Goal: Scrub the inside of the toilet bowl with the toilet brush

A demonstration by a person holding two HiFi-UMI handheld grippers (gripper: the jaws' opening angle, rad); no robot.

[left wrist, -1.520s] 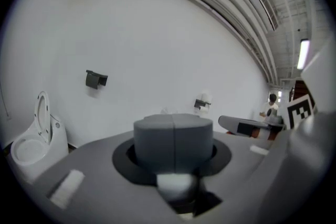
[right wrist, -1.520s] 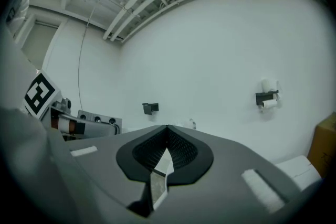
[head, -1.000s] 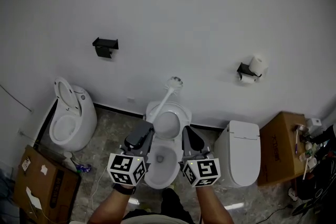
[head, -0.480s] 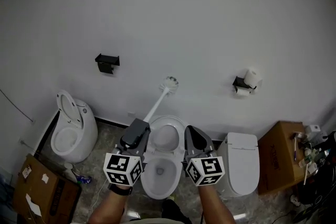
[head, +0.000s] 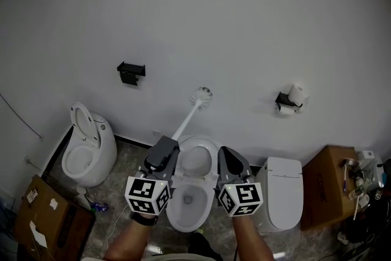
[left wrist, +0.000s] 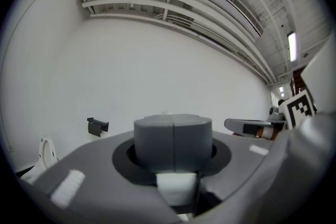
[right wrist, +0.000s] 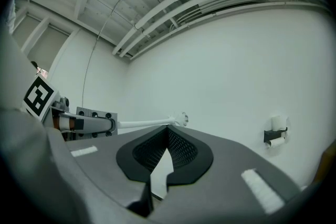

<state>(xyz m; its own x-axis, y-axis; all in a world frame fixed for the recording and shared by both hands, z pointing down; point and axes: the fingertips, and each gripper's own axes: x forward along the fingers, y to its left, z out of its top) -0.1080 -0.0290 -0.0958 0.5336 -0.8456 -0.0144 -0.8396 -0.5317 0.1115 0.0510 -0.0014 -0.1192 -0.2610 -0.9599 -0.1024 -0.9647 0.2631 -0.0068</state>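
Observation:
In the head view the white toilet (head: pixel 190 198) stands open just ahead of me, its lid (head: pixel 196 158) raised against the wall. My left gripper (head: pixel 166 145) is shut on the toilet brush's white handle (head: pixel 185 123). The brush slants up and right, with its bristle head (head: pixel 201 94) in the air in front of the wall, well above the bowl. The left gripper view shows the handle (left wrist: pixel 176 187) clamped between the grey pads (left wrist: pixel 173 142). My right gripper (head: pixel 227 154) is shut and empty to the right of the bowl. In the right gripper view the brush (right wrist: pixel 181 118) sticks out from the left gripper (right wrist: pixel 86 124).
A second open toilet (head: pixel 85 147) stands at the left, and a closed one (head: pixel 281 183) at the right. Cardboard boxes sit at the far left (head: pixel 43 217) and the far right (head: pixel 333 183). The wall carries a black holder (head: pixel 130 72) and a toilet roll holder (head: pixel 290 98).
The head view has tilted, so the toilet sits a little lower in the picture. Both grippers keep their pose and the brush stays raised in front of the wall.

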